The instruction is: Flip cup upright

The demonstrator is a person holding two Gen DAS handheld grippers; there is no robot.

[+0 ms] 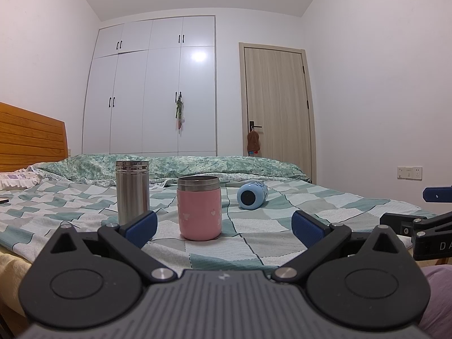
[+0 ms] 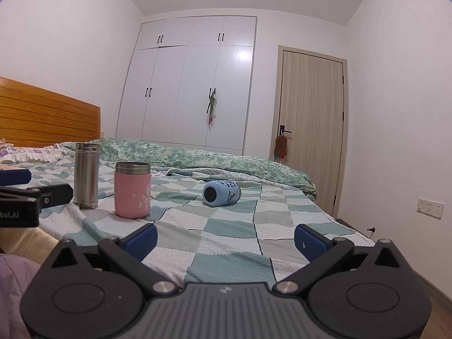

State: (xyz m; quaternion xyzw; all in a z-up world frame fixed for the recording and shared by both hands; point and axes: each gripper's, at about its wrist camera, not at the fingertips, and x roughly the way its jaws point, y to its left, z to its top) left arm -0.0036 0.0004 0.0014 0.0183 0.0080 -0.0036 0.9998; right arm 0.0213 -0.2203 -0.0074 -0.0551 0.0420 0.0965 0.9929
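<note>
A light blue cup point(image 1: 252, 195) lies on its side on the checked bedspread, its round base towards me; it also shows in the right wrist view point(image 2: 221, 193). My left gripper point(image 1: 224, 226) is open and empty, low over the near bed edge, well short of the cup, which lies ahead to its right. My right gripper point(image 2: 226, 240) is open and empty, also near the bed edge, with the cup straight ahead and well beyond its fingertips.
A pink cup point(image 1: 199, 207) with a steel rim stands upright close ahead of the left gripper. A tall steel cup point(image 1: 132, 192) stands to its left. A folded green quilt point(image 2: 197, 158) lies behind. Wooden headboard point(image 2: 48, 115) at left.
</note>
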